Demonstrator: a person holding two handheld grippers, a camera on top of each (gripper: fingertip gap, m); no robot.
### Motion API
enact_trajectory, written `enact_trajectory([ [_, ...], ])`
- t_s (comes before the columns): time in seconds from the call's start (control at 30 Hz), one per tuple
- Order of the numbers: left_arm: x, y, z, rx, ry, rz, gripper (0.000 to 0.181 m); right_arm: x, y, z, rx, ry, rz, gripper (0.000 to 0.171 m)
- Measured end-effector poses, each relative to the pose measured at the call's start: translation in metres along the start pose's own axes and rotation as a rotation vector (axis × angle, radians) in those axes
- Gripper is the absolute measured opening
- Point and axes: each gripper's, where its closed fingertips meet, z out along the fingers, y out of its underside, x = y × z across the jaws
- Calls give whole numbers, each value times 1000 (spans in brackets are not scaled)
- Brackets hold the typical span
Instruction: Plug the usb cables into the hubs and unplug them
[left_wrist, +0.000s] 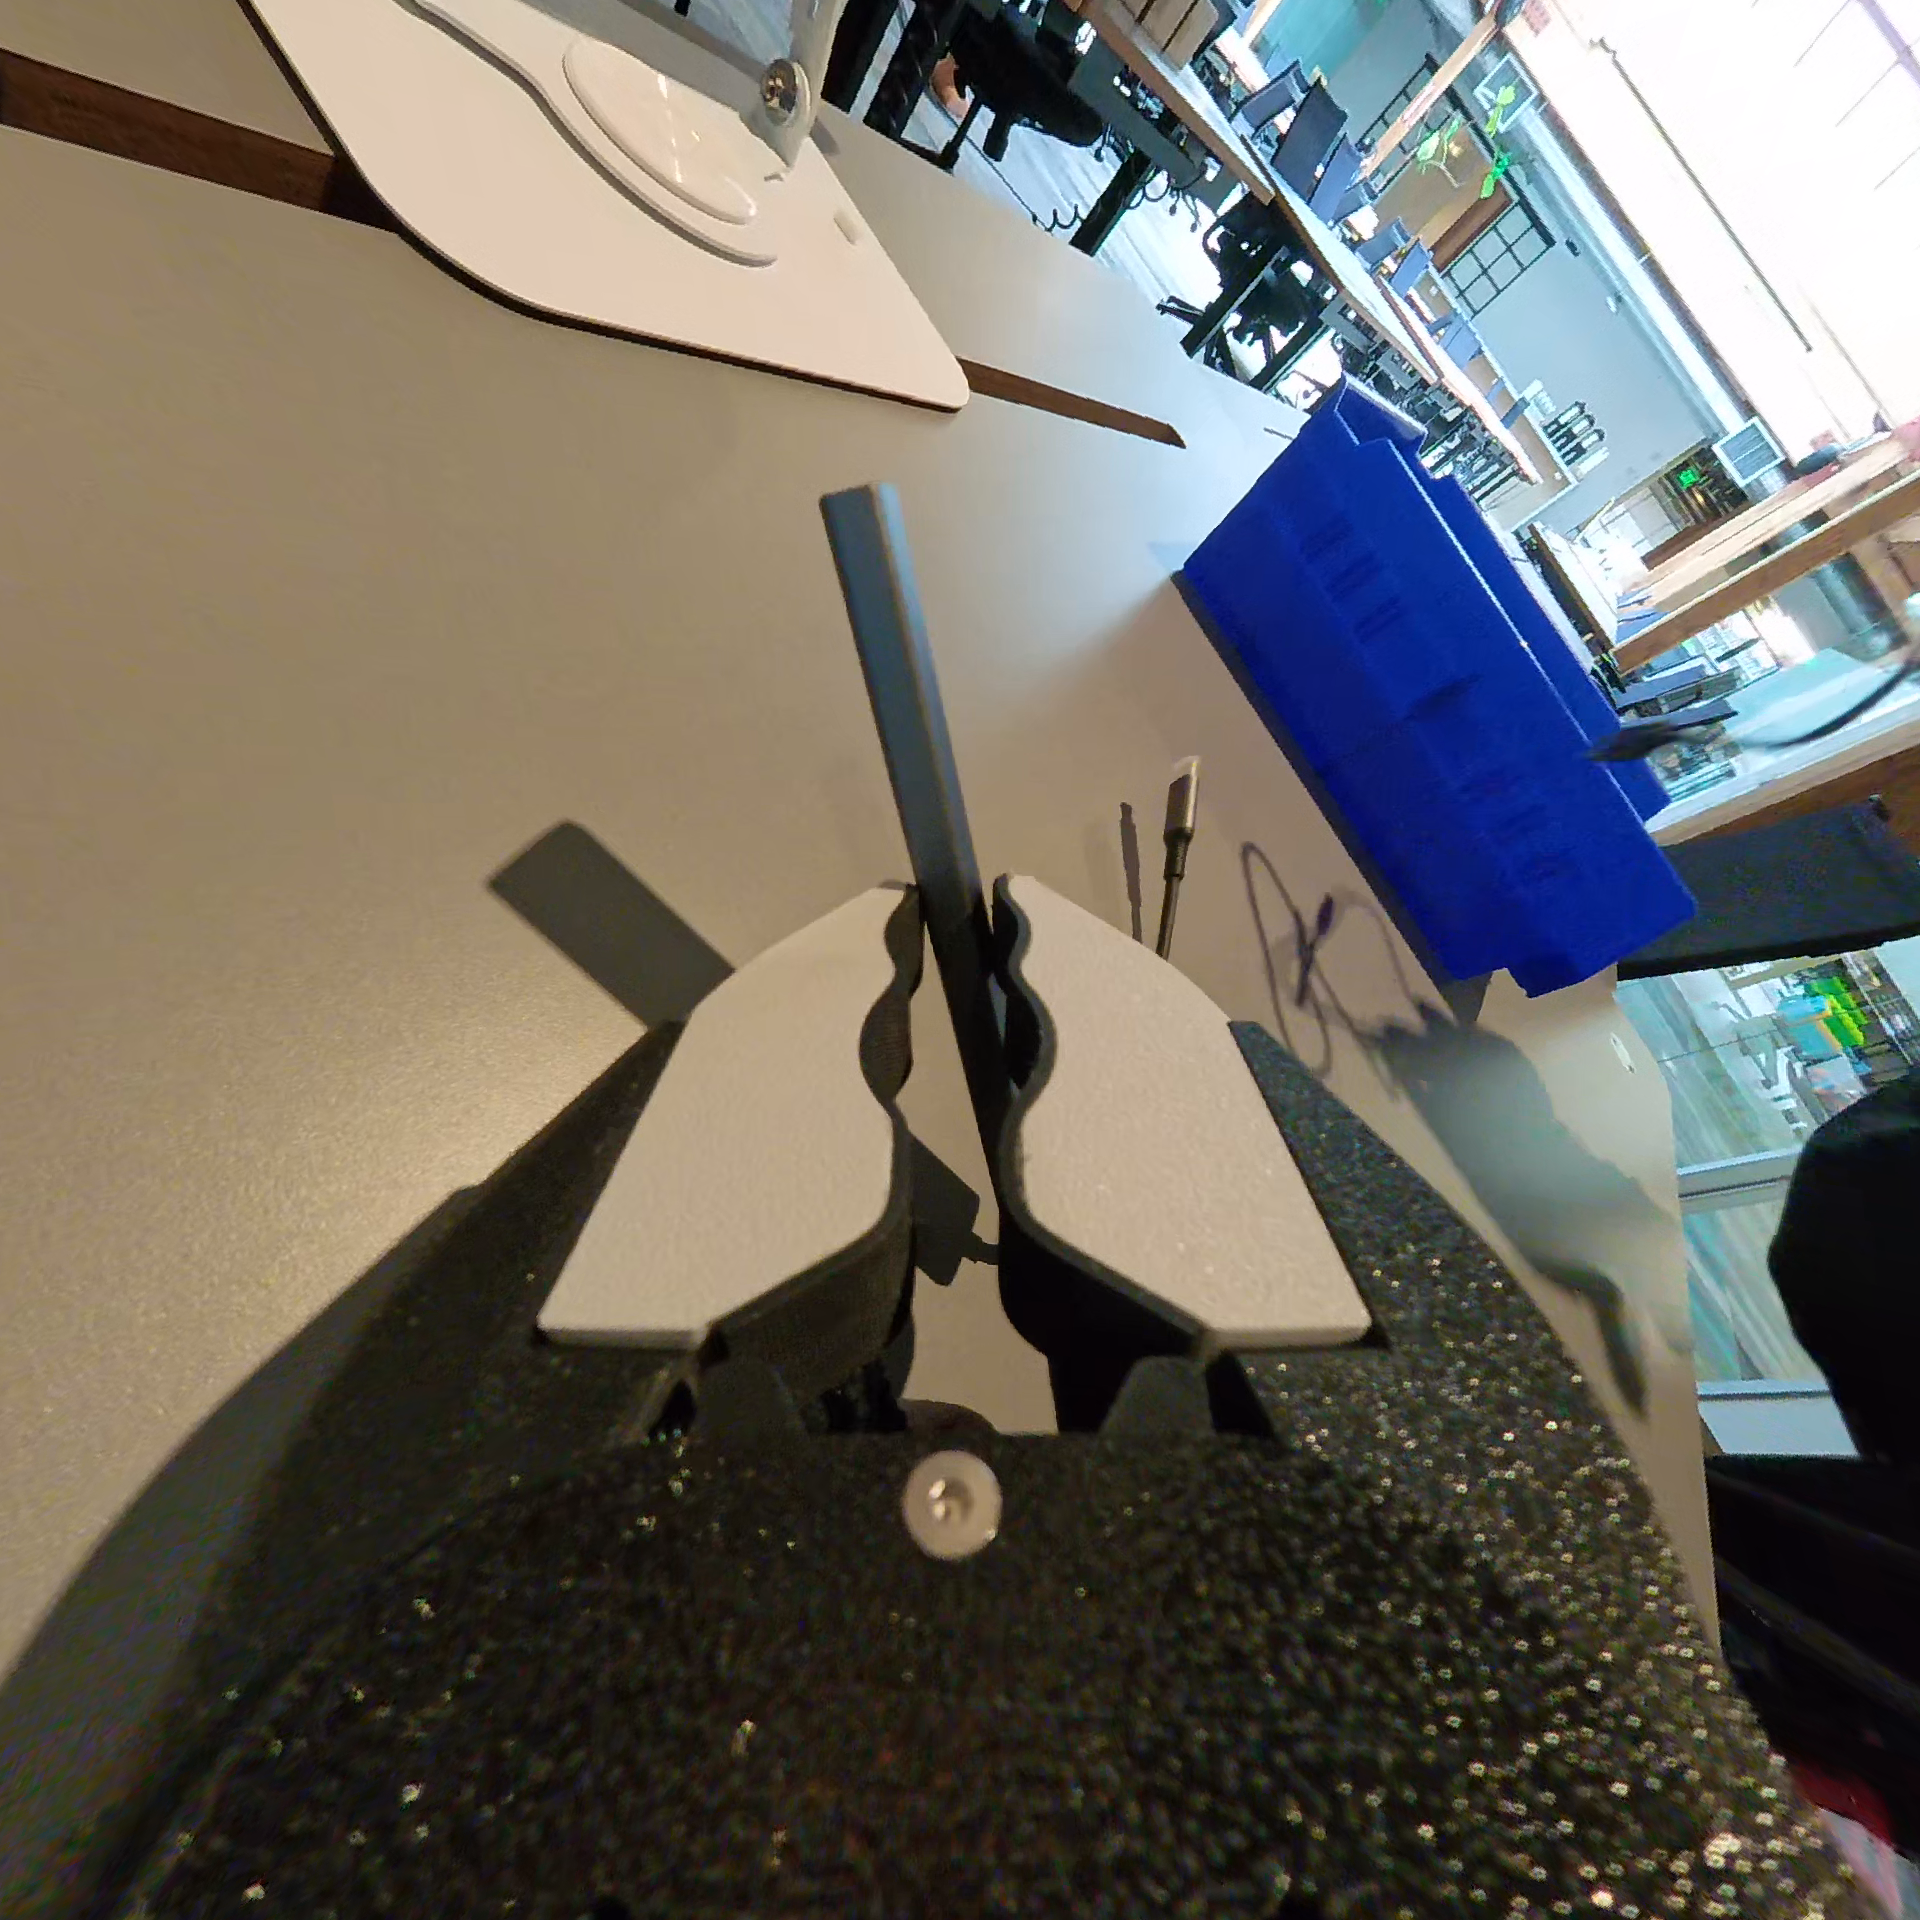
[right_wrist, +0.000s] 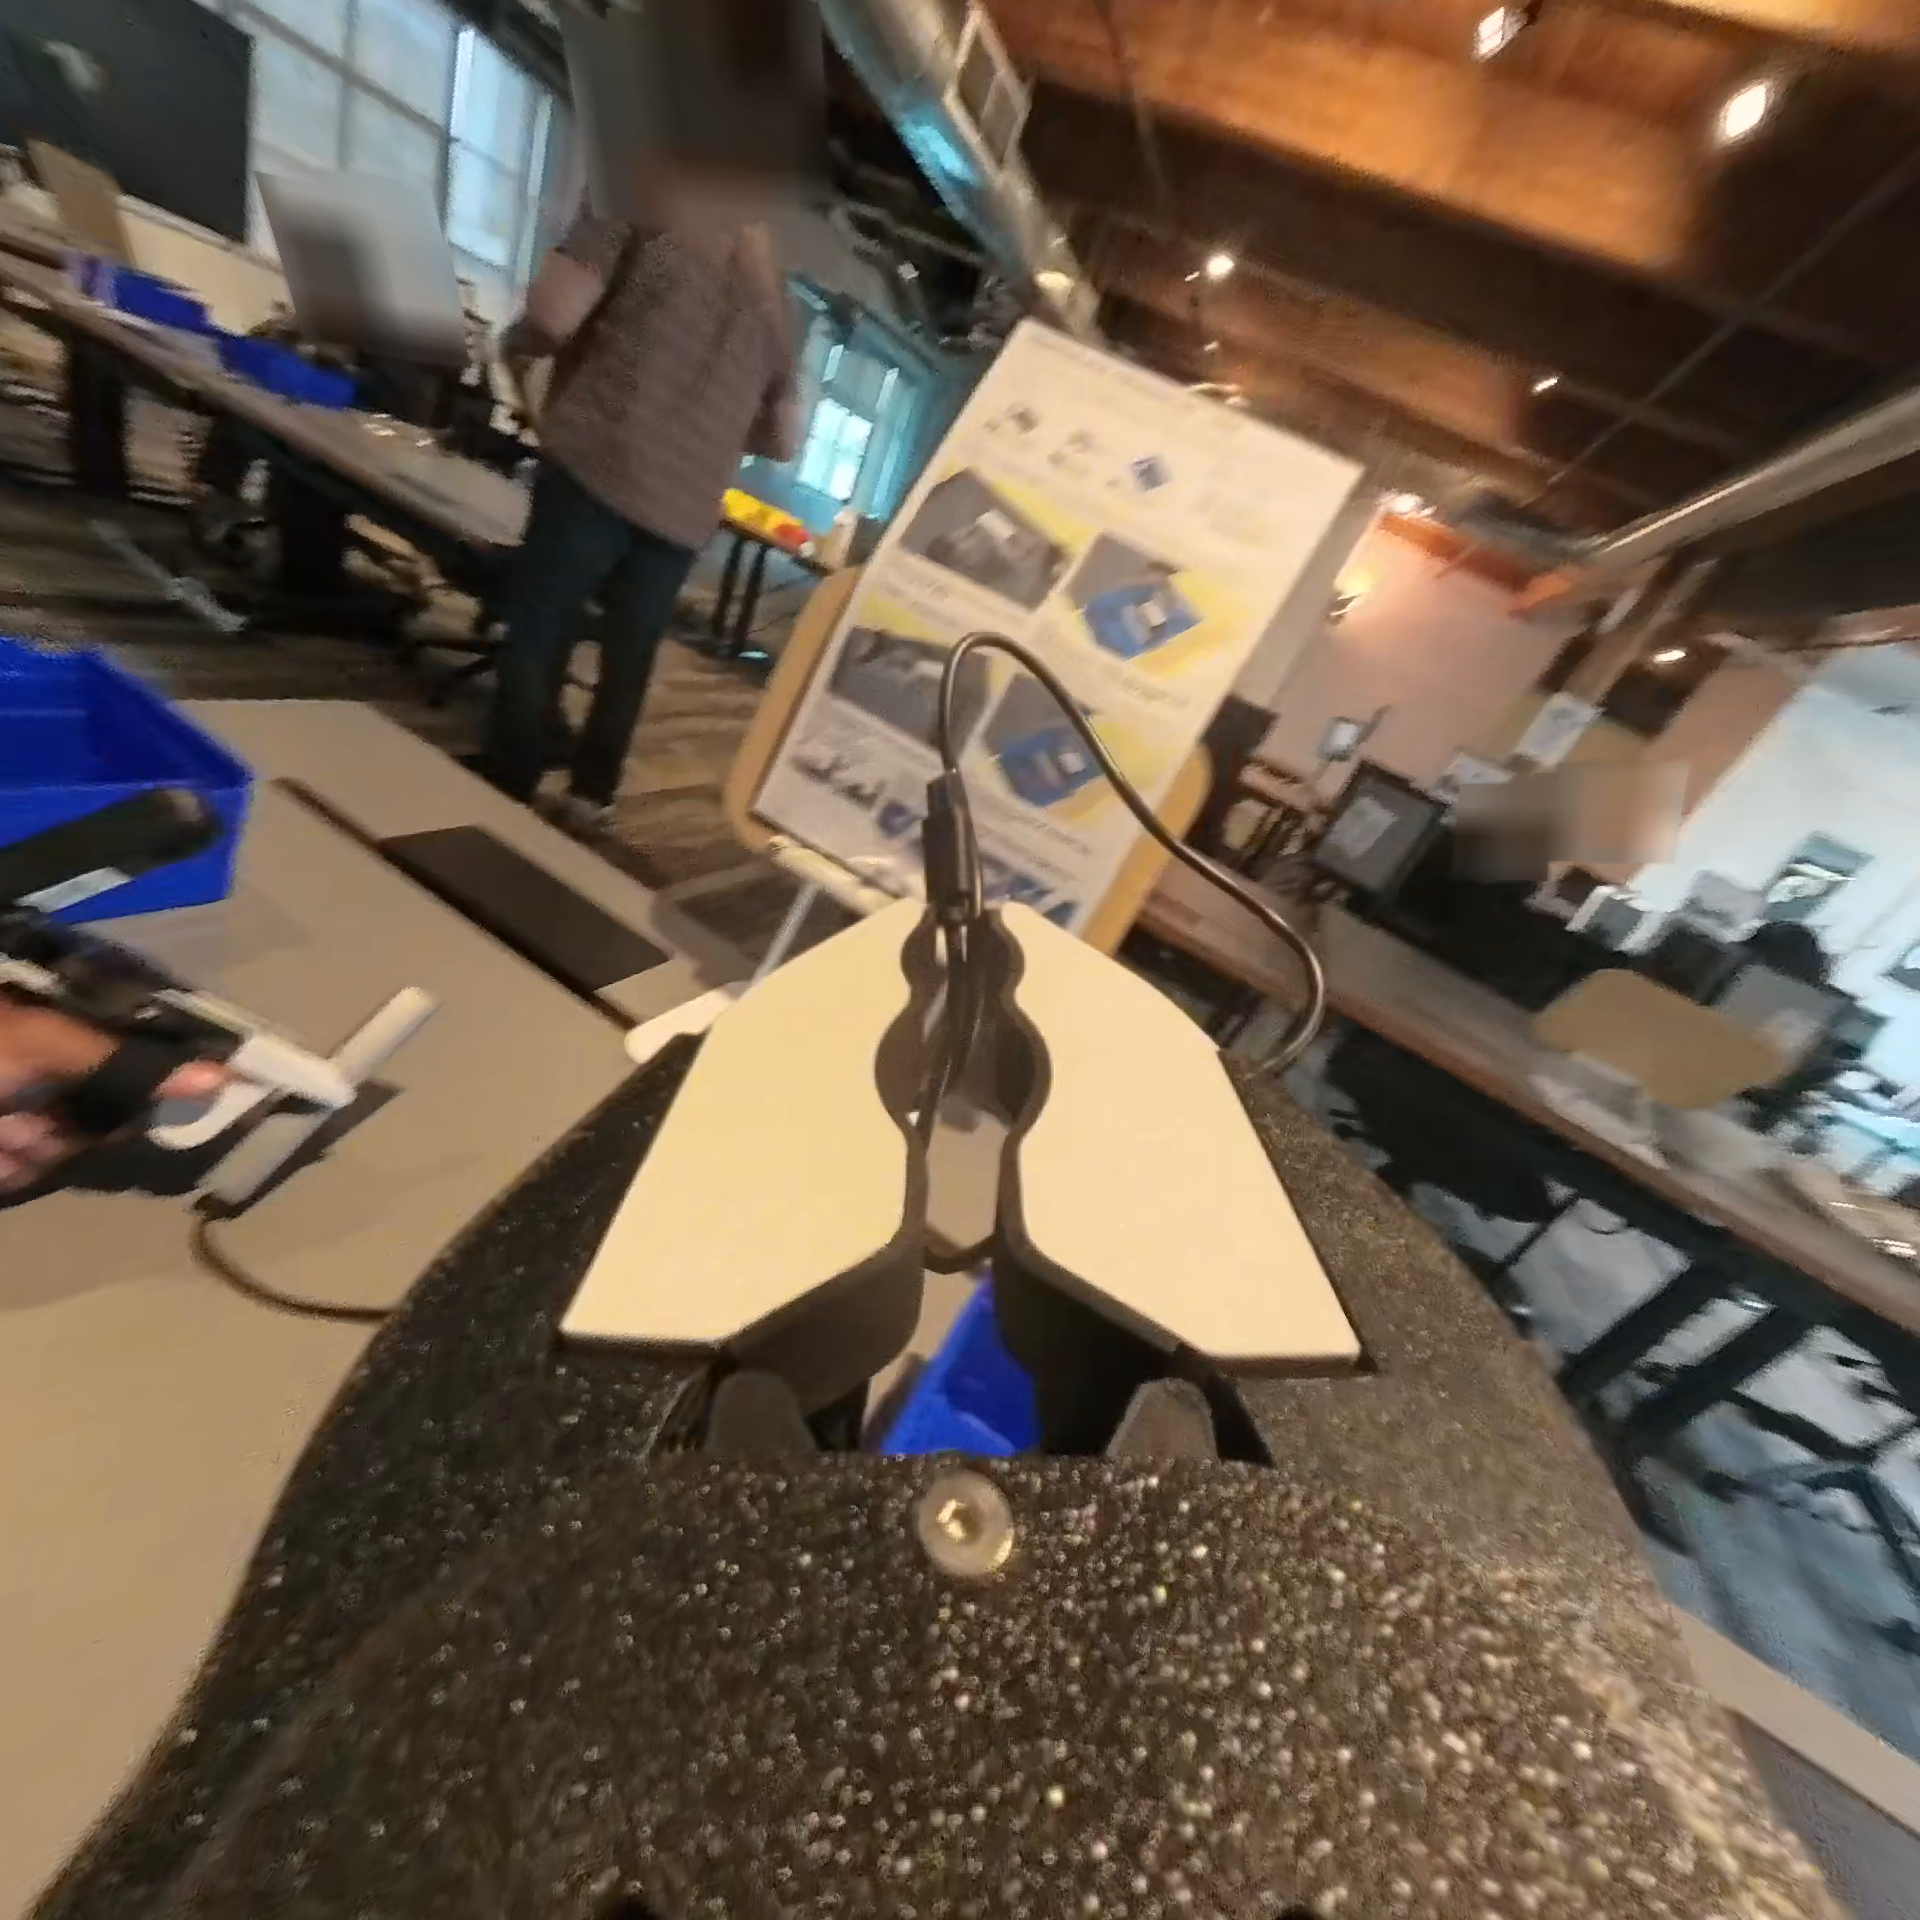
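In the left wrist view my left gripper (left_wrist: 956, 894) is shut on a slim dark grey hub (left_wrist: 899, 686), which sticks out forward past the fingertips above the grey table (left_wrist: 312, 727). A grey usb plug (left_wrist: 1179, 805) and a purple cable (left_wrist: 1309, 935) lie on the table to the right of it. In the right wrist view my right gripper (right_wrist: 961, 920) is shut on a black usb cable plug (right_wrist: 951, 842), held in the air. Its thin cable (right_wrist: 1174, 842) loops up, then down to the right. The left gripper (right_wrist: 260, 1060) shows at the far left, held by a hand.
A blue bin (left_wrist: 1455, 727) stands at the table's right side and also shows in the right wrist view (right_wrist: 94, 769). A white monitor base (left_wrist: 644, 208) sits at the back. A person (right_wrist: 634, 416) stands beyond the table next to a poster board (right_wrist: 1049, 623). A black cable (right_wrist: 270, 1288) lies on the table. Left tips to right tips: about 45 cm.
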Motion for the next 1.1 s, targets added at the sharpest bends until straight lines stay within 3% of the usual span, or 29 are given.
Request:
enact_trajectory([
  [0.2, 0, 1, 0, -5, 2, 0, 12, 63, -9, -38, 0, 217, -73, 8],
  [0.43, 0, 1, 1, -6, 2, 0, 12, 89, 62, -62, -141, 340, -104, 8],
  [0.6, 0, 1, 1, -6, 4, -4, 12, 70, 143, -73, -288, 259, -35, 9],
  [0.87, 0, 2, 1, -11, 5, -6, 12, 12, 282, -92, -666, -68, -12, 8],
  [1.1, 0, 2, 1, -8, 7, -1, 12, -5, 305, -90, -761, -206, -4, 9],
])
